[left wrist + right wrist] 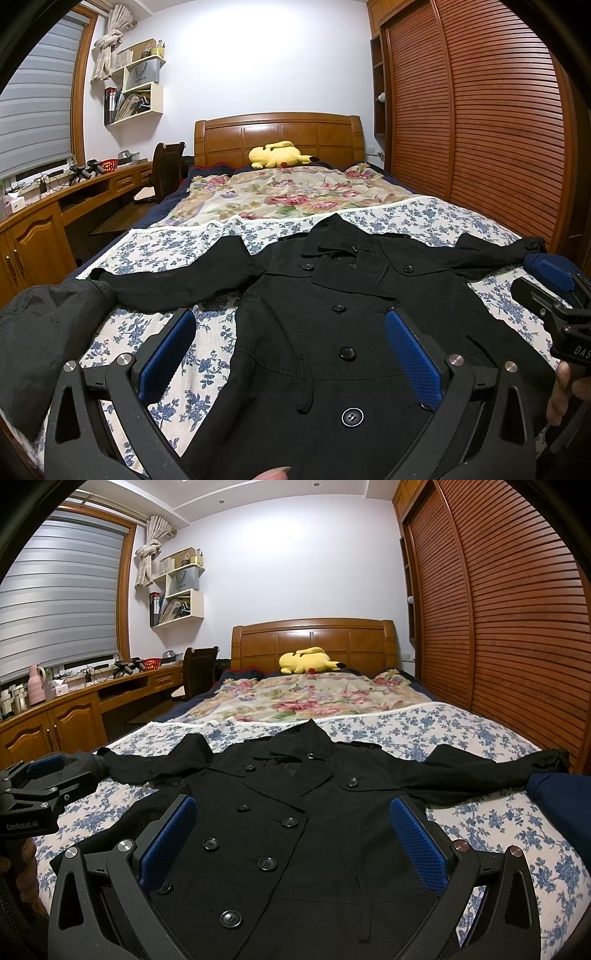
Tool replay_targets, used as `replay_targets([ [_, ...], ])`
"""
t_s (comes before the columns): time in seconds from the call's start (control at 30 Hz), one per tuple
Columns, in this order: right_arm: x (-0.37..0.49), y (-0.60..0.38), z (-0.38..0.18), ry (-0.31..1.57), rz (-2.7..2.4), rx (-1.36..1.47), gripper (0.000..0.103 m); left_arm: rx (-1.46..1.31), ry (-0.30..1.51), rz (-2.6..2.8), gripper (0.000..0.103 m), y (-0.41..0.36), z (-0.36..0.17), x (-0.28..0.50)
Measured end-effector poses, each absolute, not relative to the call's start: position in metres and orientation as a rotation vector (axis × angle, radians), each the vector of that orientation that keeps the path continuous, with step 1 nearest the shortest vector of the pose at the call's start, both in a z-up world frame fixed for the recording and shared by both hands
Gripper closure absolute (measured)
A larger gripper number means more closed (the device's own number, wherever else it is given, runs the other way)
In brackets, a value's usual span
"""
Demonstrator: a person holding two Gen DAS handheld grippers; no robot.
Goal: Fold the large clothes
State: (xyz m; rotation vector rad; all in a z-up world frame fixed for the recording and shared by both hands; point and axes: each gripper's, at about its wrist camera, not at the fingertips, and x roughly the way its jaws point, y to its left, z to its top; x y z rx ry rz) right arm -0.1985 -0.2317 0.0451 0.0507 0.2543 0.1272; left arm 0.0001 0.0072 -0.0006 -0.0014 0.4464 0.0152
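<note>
Only the right wrist view shows the pink vase (37, 684); both grippers gape wide.

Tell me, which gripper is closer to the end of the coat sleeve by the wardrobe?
Right. The right gripper hovers open over the coat, on the side of that sleeve end. The left gripper, also open, sits further toward the desk side.

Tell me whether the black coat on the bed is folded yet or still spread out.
Spread out. The black coat lies flat, front up and buttoned, on the blue floral sheet, both sleeves stretched sideways. No fold shows yet.
</note>
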Motion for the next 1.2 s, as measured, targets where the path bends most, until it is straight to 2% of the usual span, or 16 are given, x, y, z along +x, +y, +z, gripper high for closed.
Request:
replay_targets([
  [0.63,-0.196,-0.213,0.066,0.245,0.2,0.018,0.0,-0.035,0.413,0.04,0.0,0.031,0.033,-0.023],
  [1.2,-0.144,-0.19,0.06,0.244,0.322,0.013,0.0,-0.041,0.47,0.123,0.0,0.088,0.02,-0.016],
])
